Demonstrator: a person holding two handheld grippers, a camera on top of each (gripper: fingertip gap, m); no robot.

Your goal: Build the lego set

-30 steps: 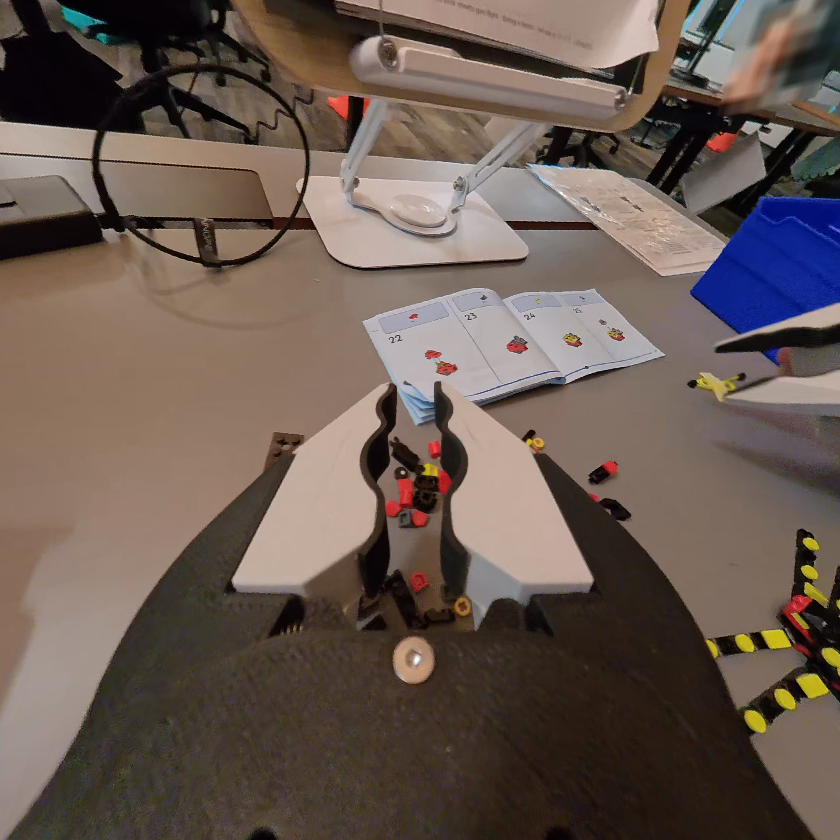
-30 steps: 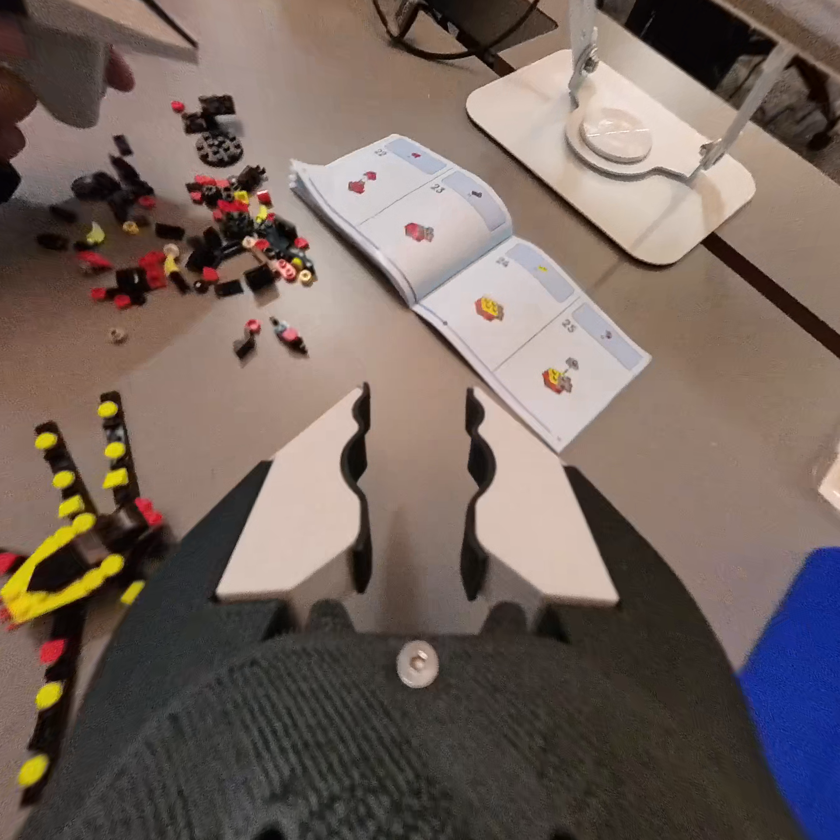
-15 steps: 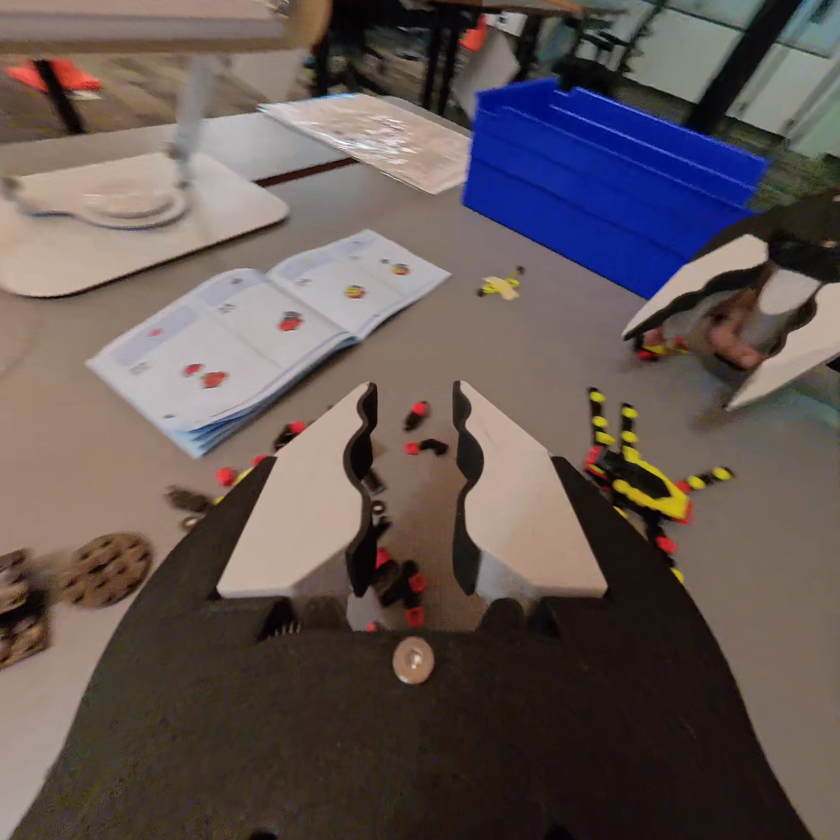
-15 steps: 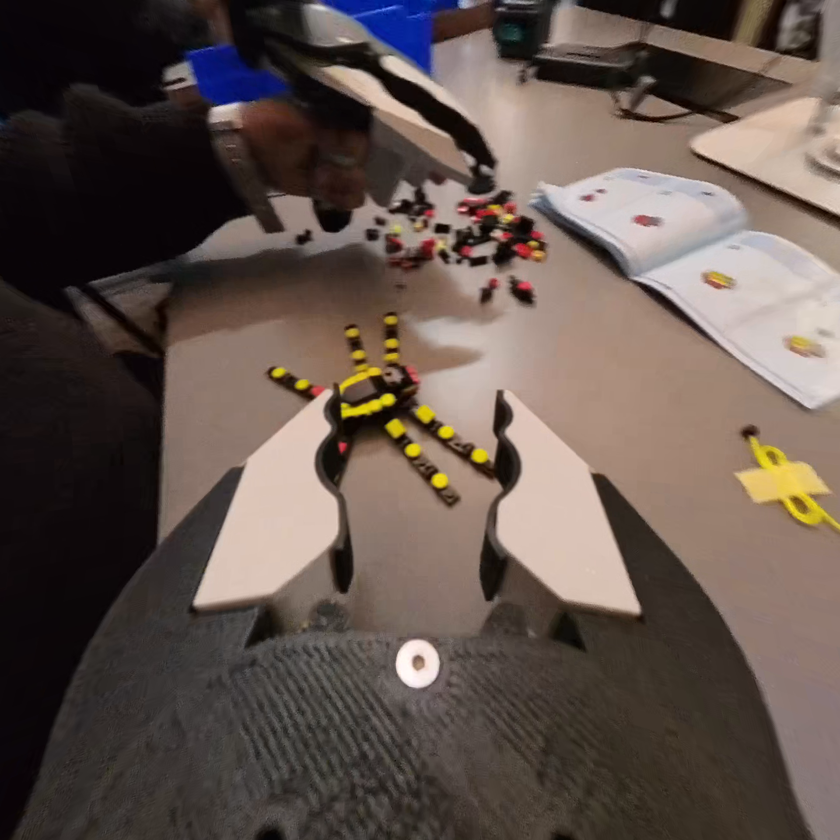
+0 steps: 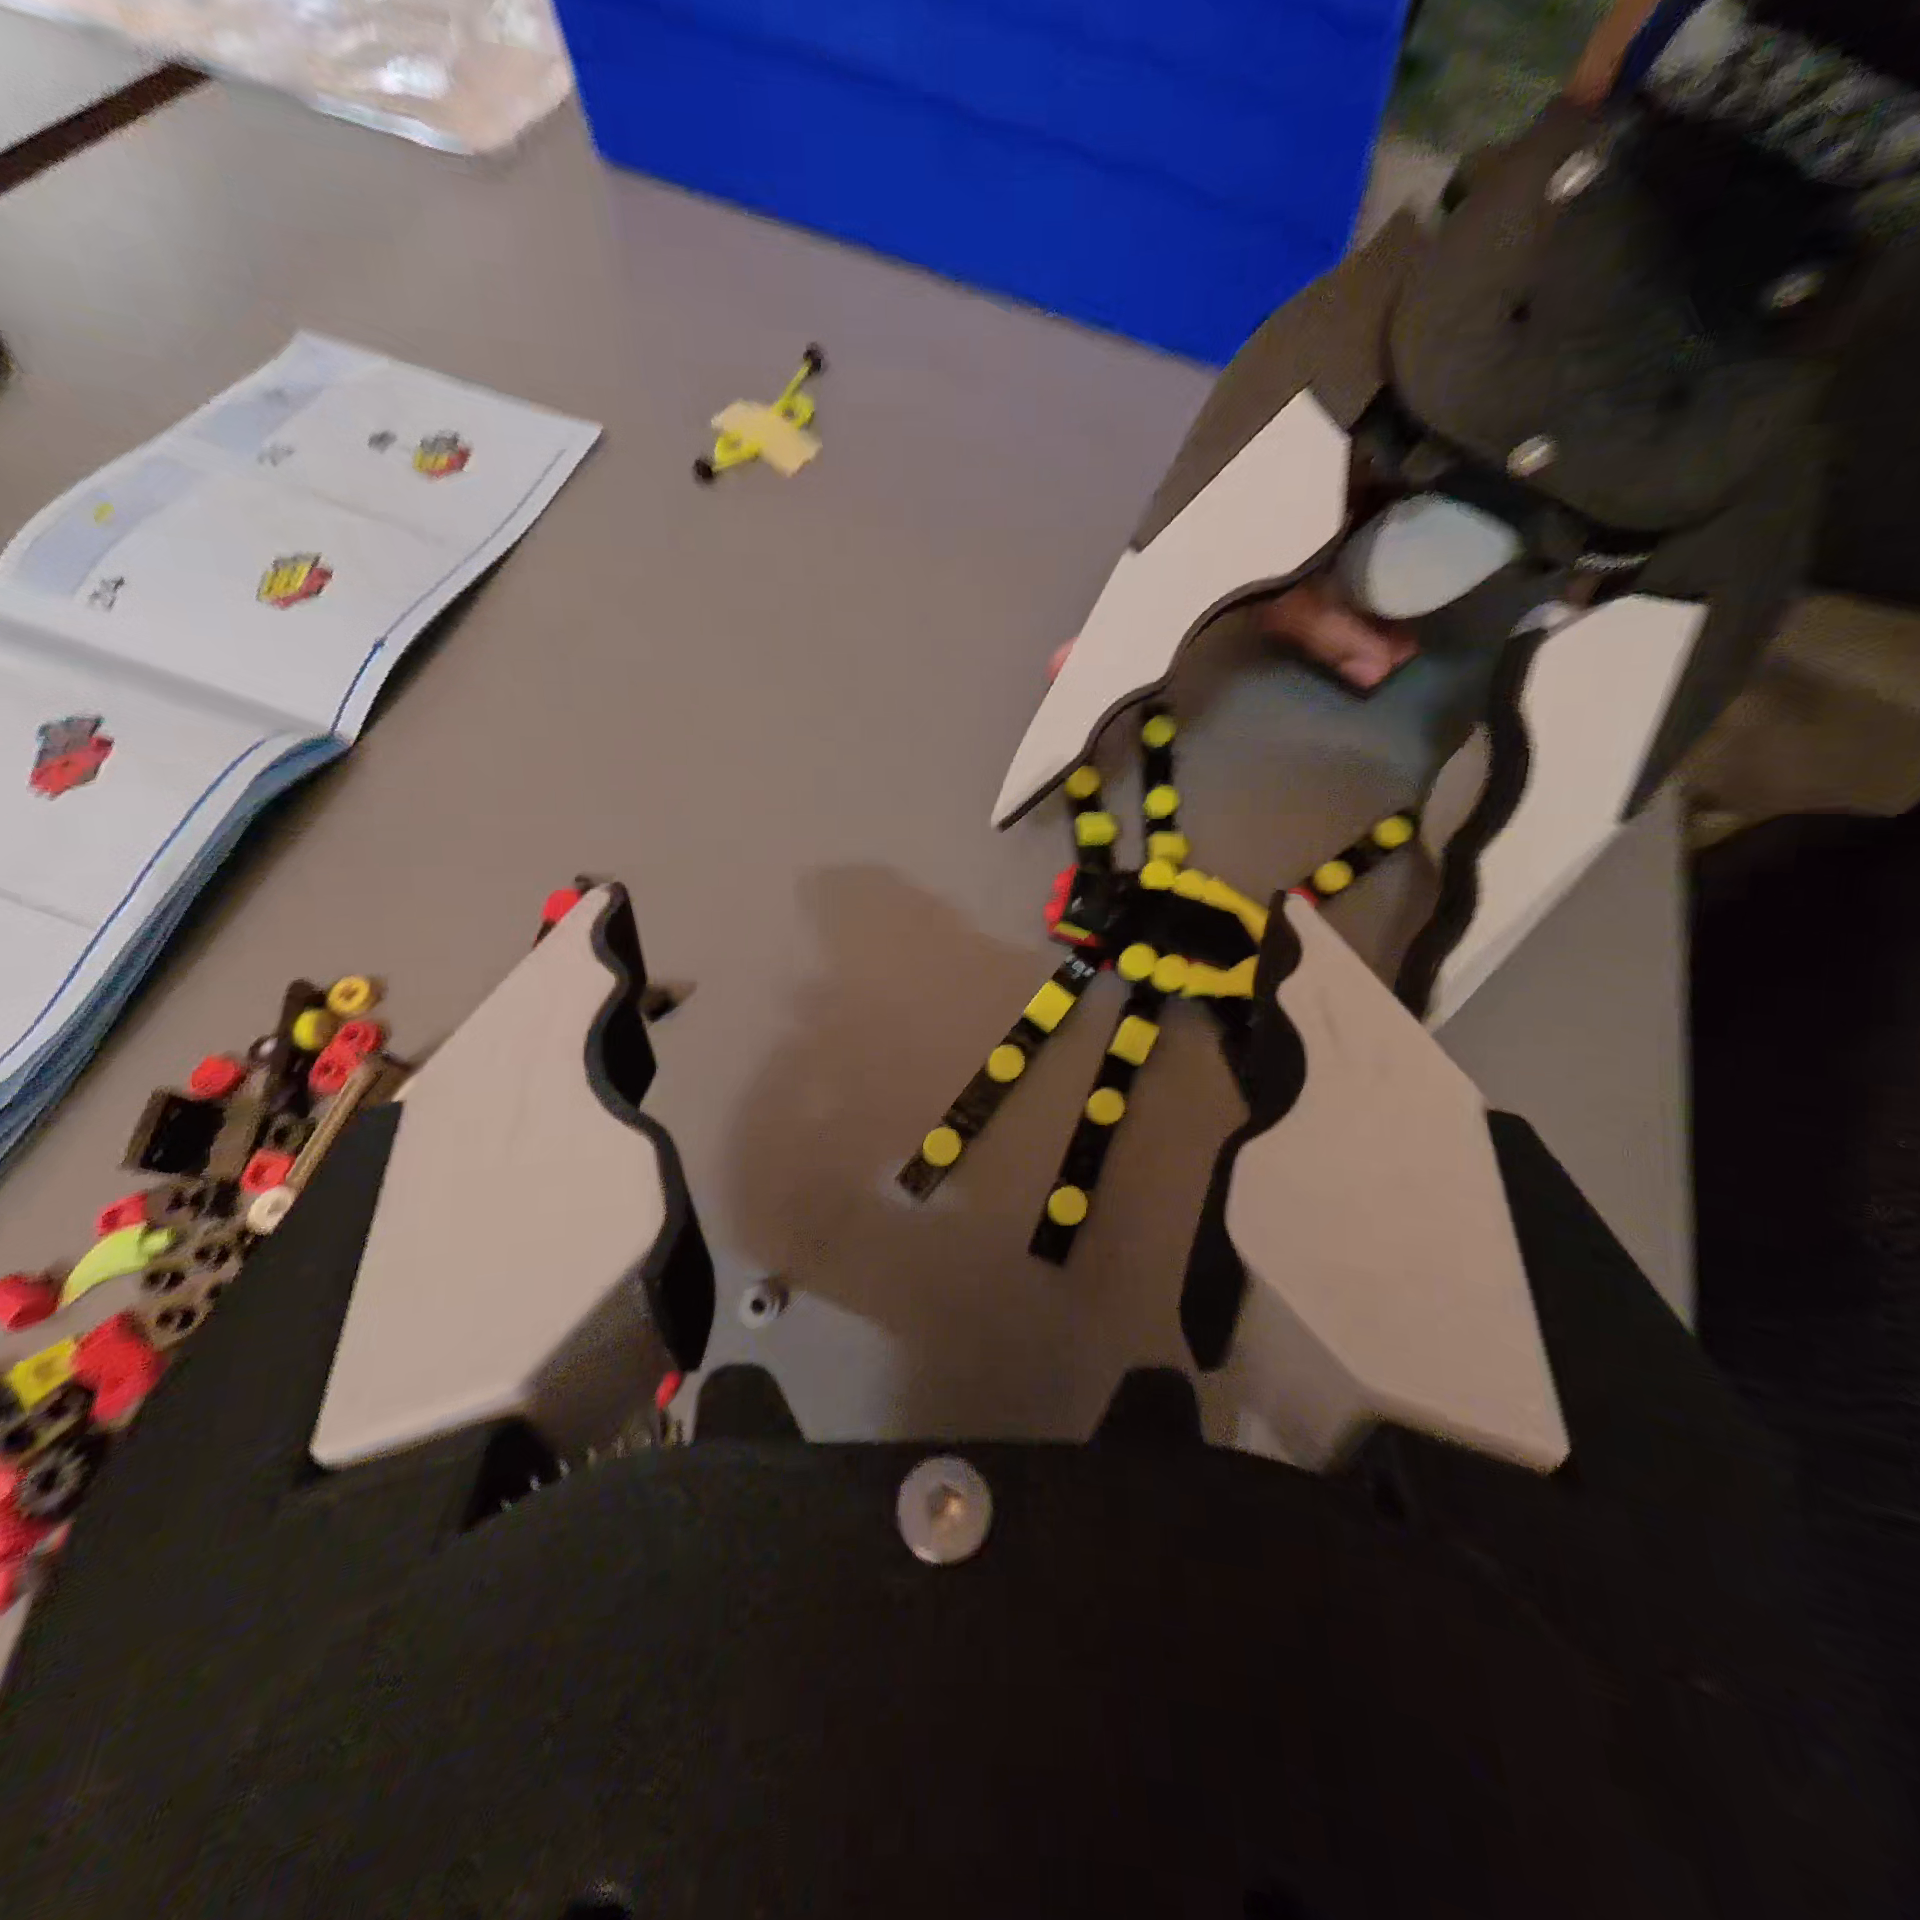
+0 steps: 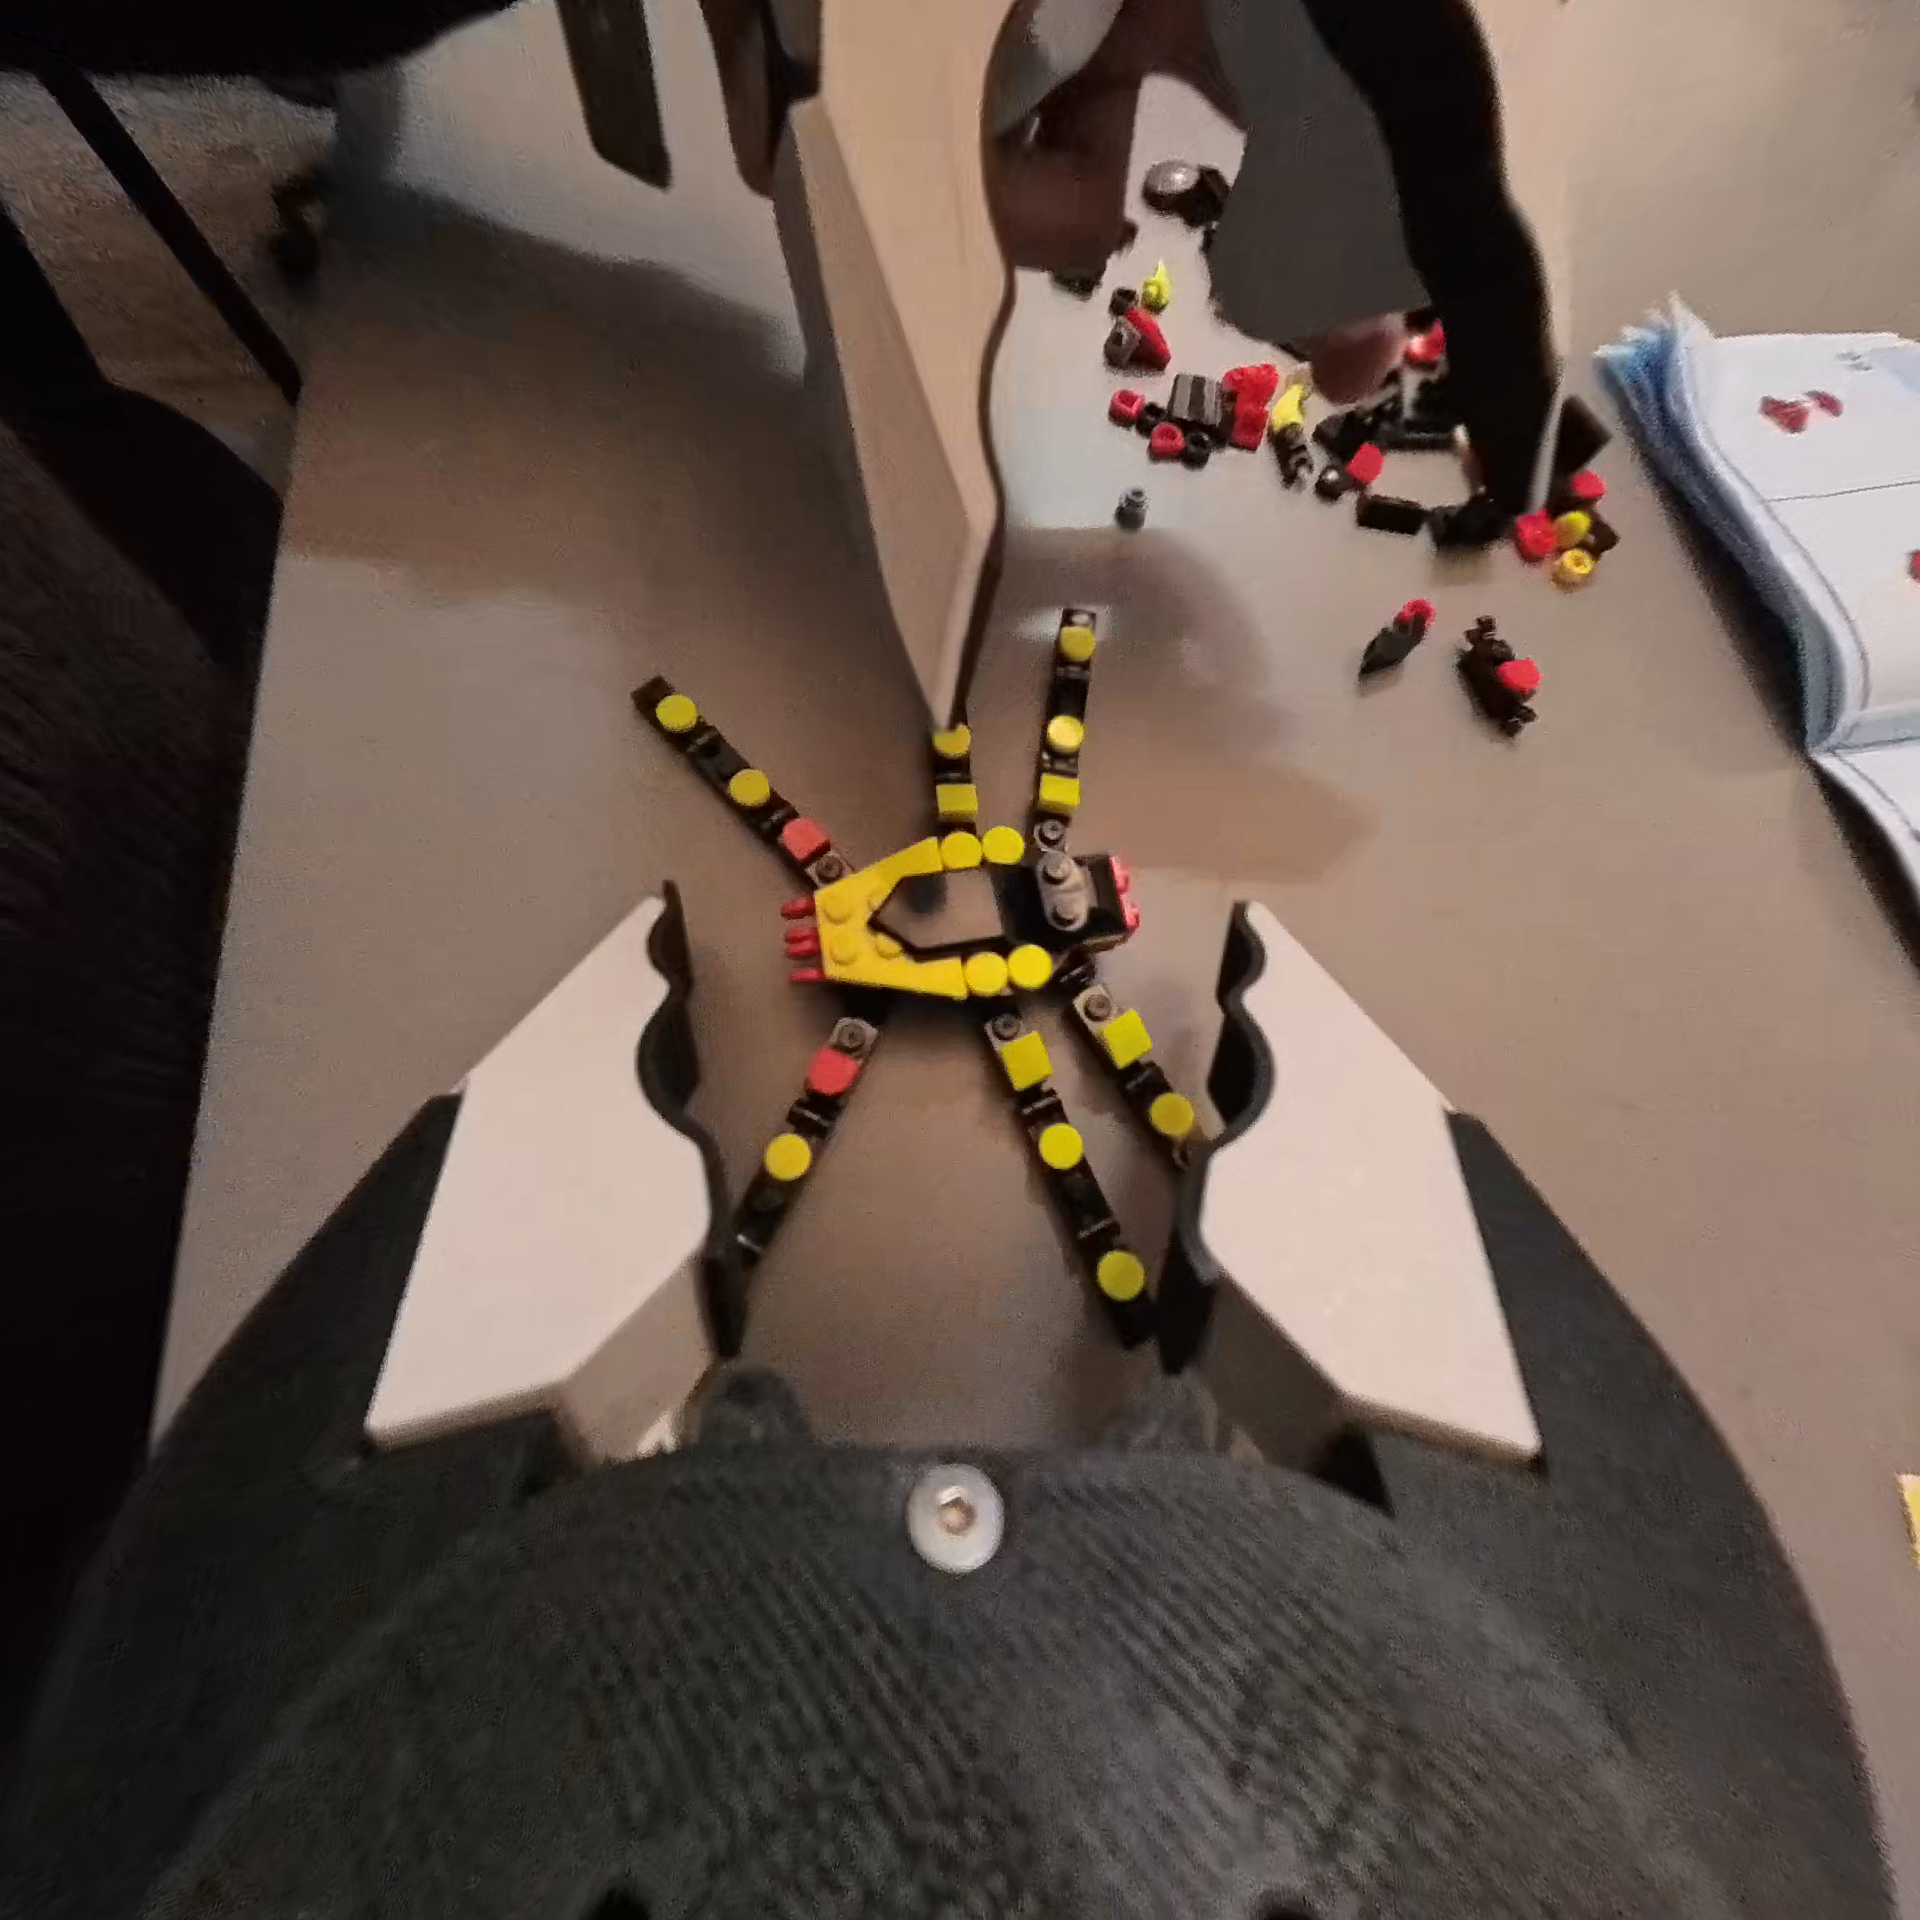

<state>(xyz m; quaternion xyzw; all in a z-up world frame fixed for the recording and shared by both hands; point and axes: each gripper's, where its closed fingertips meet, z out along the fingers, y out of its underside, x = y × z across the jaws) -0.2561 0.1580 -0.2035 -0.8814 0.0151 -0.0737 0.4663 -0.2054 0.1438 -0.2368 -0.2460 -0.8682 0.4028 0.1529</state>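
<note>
Right wrist view shows both hand-held grippers wide, empty: right hand-held gripper [image 6: 951, 1039] should straddle the spider model [image 6: 935, 930]'s body, avoiding legs, left hand-held gripper [image 5: 940, 997] steadying.

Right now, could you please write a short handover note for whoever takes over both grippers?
Left gripper: jaws open, empty, over the table beside the spider.
Right gripper: jaws open, empty, straddling the spider.
Spider lies flat on the table, body and six legs assembled.
Loose bricks lie in a pile between the spider and the open booklet; a small yellow sub-build lies apart, nearer the blue bin.
Done: body with legs. Left: the loose bricks and the yellow piece are not yet attached.
</note>
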